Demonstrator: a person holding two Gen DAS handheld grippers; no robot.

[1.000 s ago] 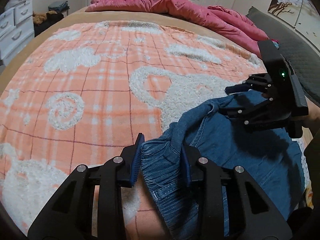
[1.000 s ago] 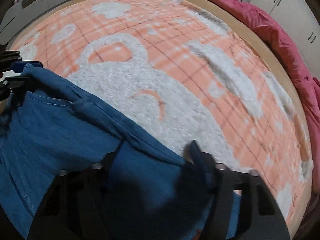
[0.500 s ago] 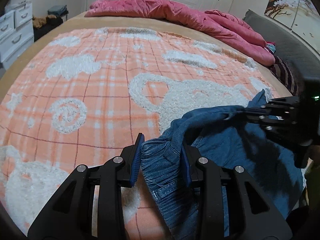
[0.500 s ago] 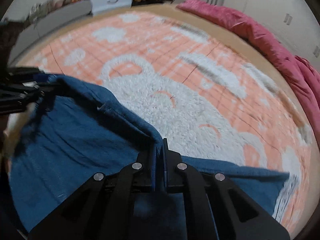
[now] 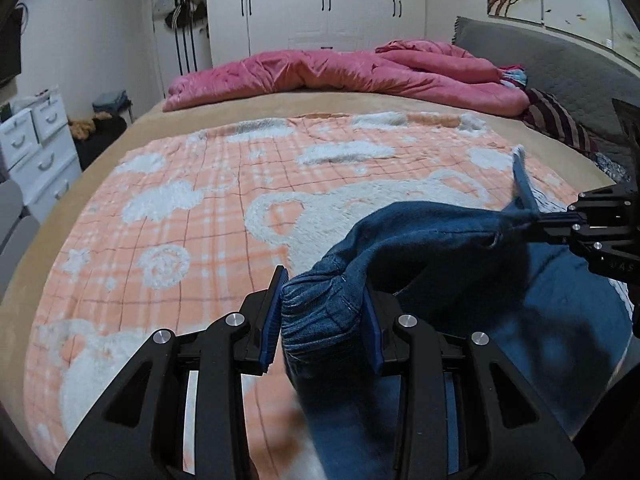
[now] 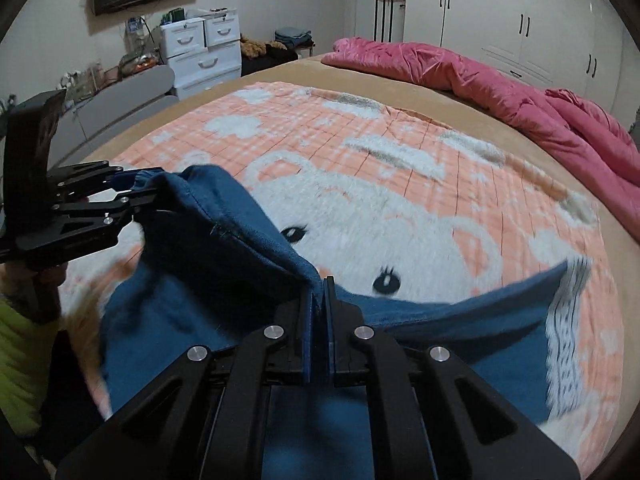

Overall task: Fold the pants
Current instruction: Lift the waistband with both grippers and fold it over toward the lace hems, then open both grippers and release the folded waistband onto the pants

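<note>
Blue denim pants [image 5: 432,240] hang between both grippers above an orange and white plaid blanket [image 5: 208,208]. My left gripper [image 5: 320,316] is shut on a bunched, ribbed edge of the pants. My right gripper [image 6: 318,304] is shut on another edge of the pants [image 6: 224,240], its pads almost together. The fabric stretches taut between the two grips and the rest sags down to the blanket. Each gripper shows in the other's view: the right one [image 5: 536,220] at the far right, the left one [image 6: 132,192] at the far left.
A pink quilt [image 5: 340,72] lies bunched at the far side of the bed. A grey headboard [image 5: 552,64] and striped pillow [image 5: 560,124] are at the right. White drawers [image 6: 200,48] and wardrobes [image 5: 320,0] stand beyond the bed. A yellow-green sleeve [image 6: 20,360] is low left.
The right gripper closed on the pants' edge. Both grippers then lifted, raising the pants off the blanket and pulling the held edge taut between them.
</note>
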